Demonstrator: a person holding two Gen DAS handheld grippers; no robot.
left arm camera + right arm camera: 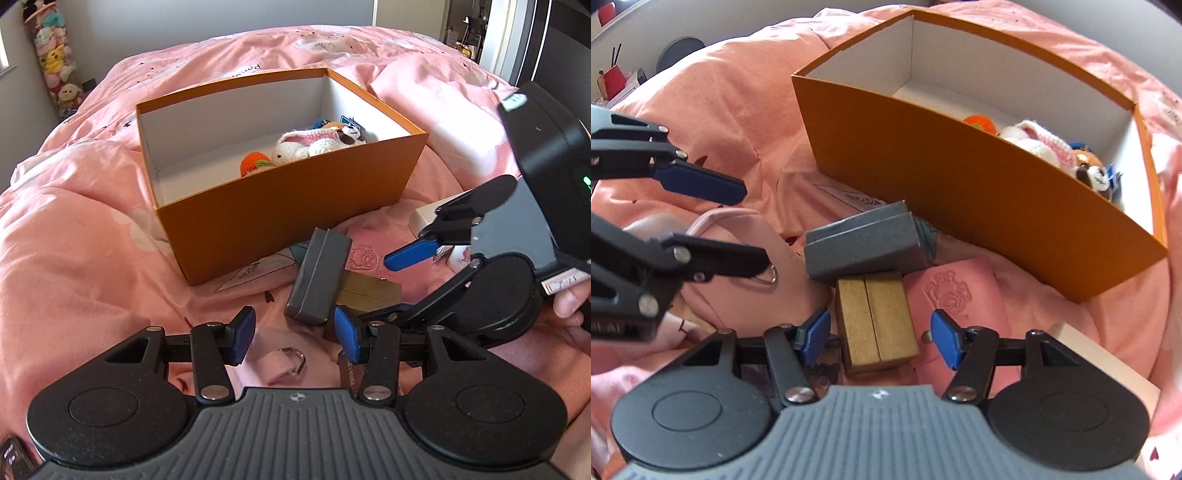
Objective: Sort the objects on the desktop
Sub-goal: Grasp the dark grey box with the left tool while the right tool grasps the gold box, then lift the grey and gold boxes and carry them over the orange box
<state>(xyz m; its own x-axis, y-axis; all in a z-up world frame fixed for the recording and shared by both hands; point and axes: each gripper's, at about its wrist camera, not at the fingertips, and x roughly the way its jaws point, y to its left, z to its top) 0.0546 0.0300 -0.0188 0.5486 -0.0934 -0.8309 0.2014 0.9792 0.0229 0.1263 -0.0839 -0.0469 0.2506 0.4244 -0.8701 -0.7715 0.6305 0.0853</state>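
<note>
bed: pink duvet [92, 229] | corner: plush-toy column [55, 55] | shelf: red cup [614, 79]

A bed covered by a rumpled pink printed quilt [92, 206] fills the room. Against the grey wall [16, 40] at far left stands a tall clear column of stuffed plush toys [55, 62]. Daylight falls on the bedding; a dark doorway [554, 40] stands at far right.

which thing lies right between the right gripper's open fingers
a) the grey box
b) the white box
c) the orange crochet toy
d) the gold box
d: in the right wrist view the gold box lies between the open fingers of the right gripper, pads not touching it; the grey box lies farther off, toward the orange box.
</note>
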